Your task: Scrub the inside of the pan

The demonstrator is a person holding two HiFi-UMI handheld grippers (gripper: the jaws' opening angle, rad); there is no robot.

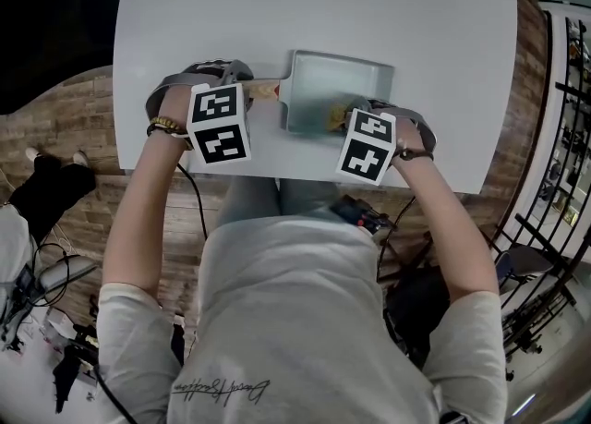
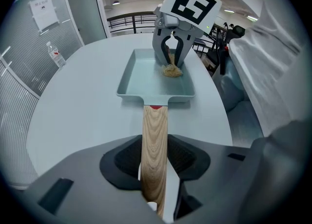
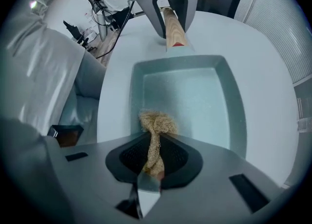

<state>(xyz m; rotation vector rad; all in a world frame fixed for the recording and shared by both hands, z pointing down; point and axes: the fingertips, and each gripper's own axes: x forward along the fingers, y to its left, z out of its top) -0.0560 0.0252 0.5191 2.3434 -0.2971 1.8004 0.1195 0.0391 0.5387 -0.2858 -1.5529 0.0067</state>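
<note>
Two hand-held grippers meet over a pale green rectangular pan (image 1: 343, 82), which sits on a white table (image 1: 323, 6) close to the edge nearest the person. The pan's wooden handle (image 1: 265, 90) points to 9 o'clock in the head view.

The left gripper (image 1: 249, 90) is clamped on that handle, with its pads pressed against both sides of the wood. The right gripper (image 3: 153, 157) pinches the thin twisted neck of a tan, fibrous scrubber (image 3: 156, 123). The scrubber's bushy end rests on the pan floor by the wall at about 5 o'clock.

Several things could go wrong from here. The scrubber is held only by its narrow neck, so a hard sideways stroke, or a snag against the pan wall, could likely pull it out of the jaws. The left grip sits at the far end of the handle, so strong pressure in the pan might swing it around that point. With the table edge so near, a pull toward 6 o'clock could drag the pan partly off.

Both forearms reach forward from the body and are bent at the elbows. Both grippers point steeply downward, with their marker cubes facing up. The hands are level with each other at 9 and 3 o'clock of the pan.
</note>
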